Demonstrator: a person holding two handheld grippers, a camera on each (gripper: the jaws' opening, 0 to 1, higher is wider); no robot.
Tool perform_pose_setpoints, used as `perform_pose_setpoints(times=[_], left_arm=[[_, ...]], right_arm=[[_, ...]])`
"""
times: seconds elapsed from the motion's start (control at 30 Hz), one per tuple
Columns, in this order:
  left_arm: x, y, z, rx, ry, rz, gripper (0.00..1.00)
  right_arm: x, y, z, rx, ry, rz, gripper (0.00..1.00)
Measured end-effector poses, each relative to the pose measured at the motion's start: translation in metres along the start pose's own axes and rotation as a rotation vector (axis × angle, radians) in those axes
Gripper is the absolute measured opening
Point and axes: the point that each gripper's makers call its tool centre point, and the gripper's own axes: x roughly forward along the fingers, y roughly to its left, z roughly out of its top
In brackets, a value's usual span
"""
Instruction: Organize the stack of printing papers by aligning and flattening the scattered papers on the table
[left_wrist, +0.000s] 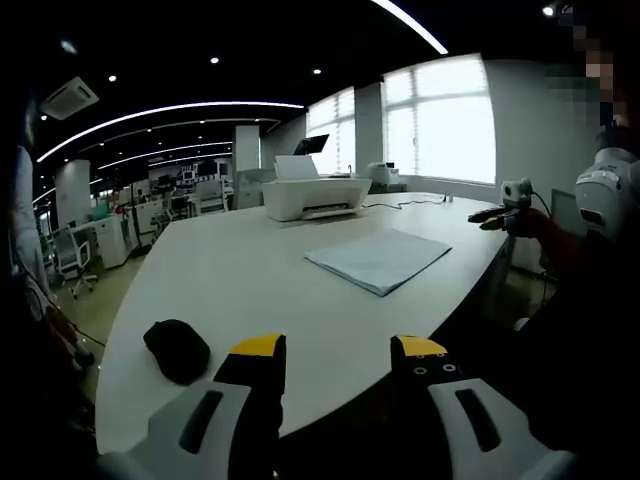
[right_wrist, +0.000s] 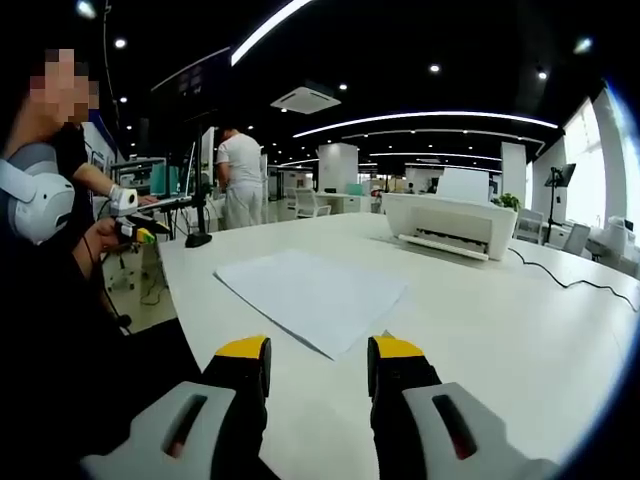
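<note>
1. Nearest in the left gripper view: left tool (left_wrist: 336, 352), grey plastic jaws with yellow tips, spread apart and grasping nothing, poised over the near edge of the table (left_wrist: 230, 290); right tool (right_wrist: 318, 358) in the right gripper view, same build, likewise released with a bare gap between the tips.
2. Just beyond the left jaw: a small black object (left_wrist: 177, 349), rounded and soft-looking, lying on the smooth white, curved-edged table.
3. Mid-table: stack of printing papers (left_wrist: 378, 258), thin, flat, pale grey-white sheets, roughly squared with edges close to aligned, lying apart from both tools; seen also in the right gripper view (right_wrist: 312, 295), one corner pointing toward the right tool.
4. Further back: a boxy white printer (left_wrist: 316, 194) with a sheet upright in its feed, a dark cable (left_wrist: 405, 202) trailing from it across the table.
5. Off the table edge: a person (right_wrist: 60, 215) holding another yellow-tipped tool (right_wrist: 137, 235).
6. Farthest: bright windows (left_wrist: 440, 120), office chairs (left_wrist: 70, 255), curved ceiling light strips.
</note>
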Motion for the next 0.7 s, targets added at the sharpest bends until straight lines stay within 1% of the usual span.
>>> perform_pose_setpoints(times=[0.7], left_arm=[[-0.0031, 0.0014, 0.0003, 0.001, 0.002, 0.009, 0.46]], right_arm=[[-0.0020, -0.0020, 0.0004, 0.008, -0.013, 0.004, 0.35]])
